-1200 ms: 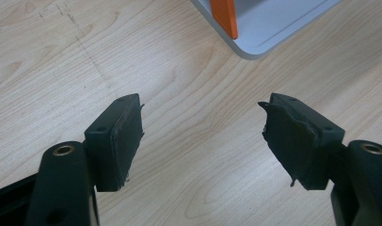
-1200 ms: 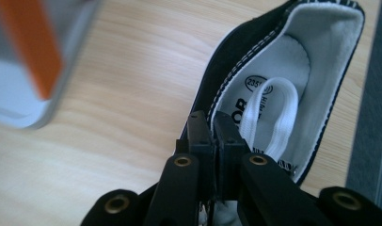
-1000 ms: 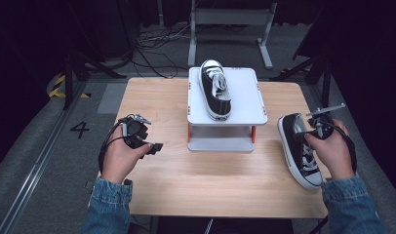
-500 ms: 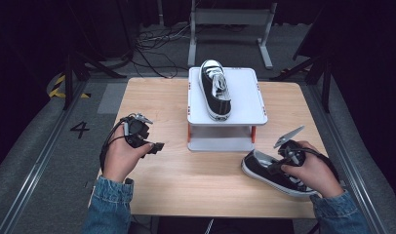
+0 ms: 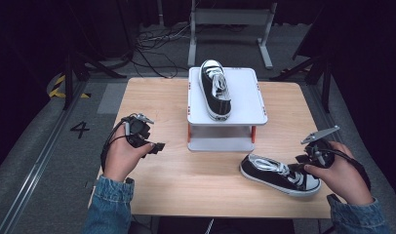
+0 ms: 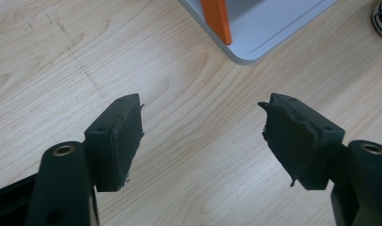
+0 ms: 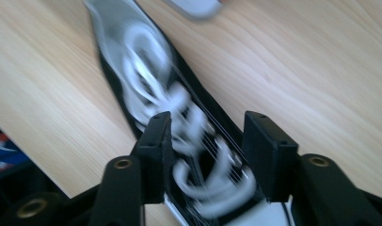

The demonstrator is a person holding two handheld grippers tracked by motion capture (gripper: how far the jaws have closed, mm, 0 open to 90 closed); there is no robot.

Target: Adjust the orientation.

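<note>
Right gripper (image 5: 303,168) is clamped on the loose sneaker (image 5: 279,174) at the table's 5 o'clock, left gripper (image 5: 146,145) idle with jaws apart, so next is probably lifting it onto the white stand (image 5: 245,92) beside its mate (image 5: 215,88)

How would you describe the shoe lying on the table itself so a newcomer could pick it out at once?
Start at the wooden table and find the white stand at its middle. The shoe lies in front of the stand toward the right, on the wood, with the right hand-held gripper at its laces. Unlike the second shoe, which sits on top of the stand, this one rests on the tabletop.
</note>
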